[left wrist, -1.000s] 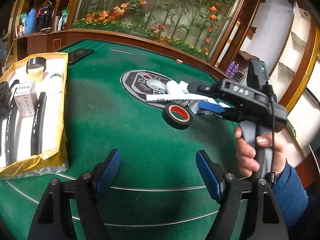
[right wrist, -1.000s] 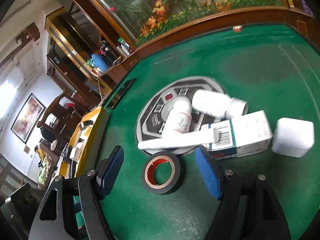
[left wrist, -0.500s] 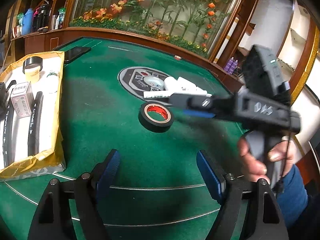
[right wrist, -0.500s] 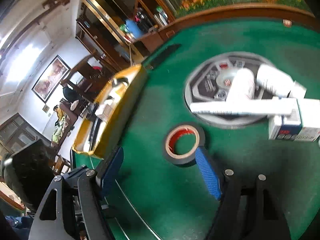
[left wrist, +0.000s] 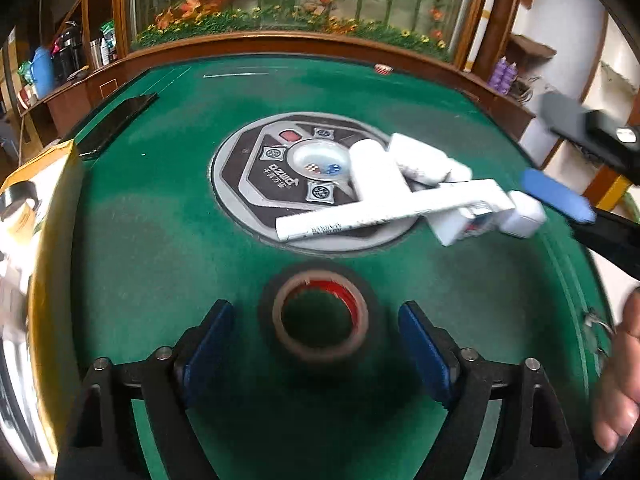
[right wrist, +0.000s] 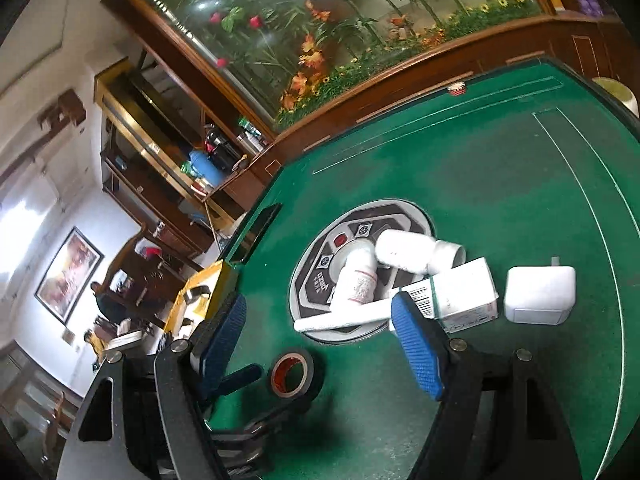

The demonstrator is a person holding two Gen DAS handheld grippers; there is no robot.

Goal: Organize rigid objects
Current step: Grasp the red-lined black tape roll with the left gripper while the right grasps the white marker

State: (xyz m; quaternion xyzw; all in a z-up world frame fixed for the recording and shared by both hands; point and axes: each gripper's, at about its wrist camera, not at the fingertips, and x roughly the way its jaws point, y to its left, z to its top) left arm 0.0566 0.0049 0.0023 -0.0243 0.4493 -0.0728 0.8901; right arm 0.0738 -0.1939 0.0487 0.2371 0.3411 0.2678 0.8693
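A black tape roll (left wrist: 320, 316) with a red core lies flat on the green table, between the open fingers of my left gripper (left wrist: 316, 340), which are not touching it. It also shows in the right wrist view (right wrist: 295, 374), with the left gripper's fingers around it. My right gripper (right wrist: 320, 336) is open and empty, raised above the table to the right. Beyond the roll lies a pile of white items: a marker (left wrist: 384, 216), two bottles (left wrist: 372, 168), a carton (right wrist: 460, 294) and a white charger (right wrist: 540, 294).
A yellow-edged tray (left wrist: 48, 208) with sorted items stands at the left. A black phone (left wrist: 116, 120) lies at the far left of the table. The round control panel (left wrist: 280, 168) sits at the table's centre. A wooden rail borders the table.
My left gripper has moved forward, so the tape roll now lies between its fingers. My right gripper has drawn back from the roll, up and to the right.
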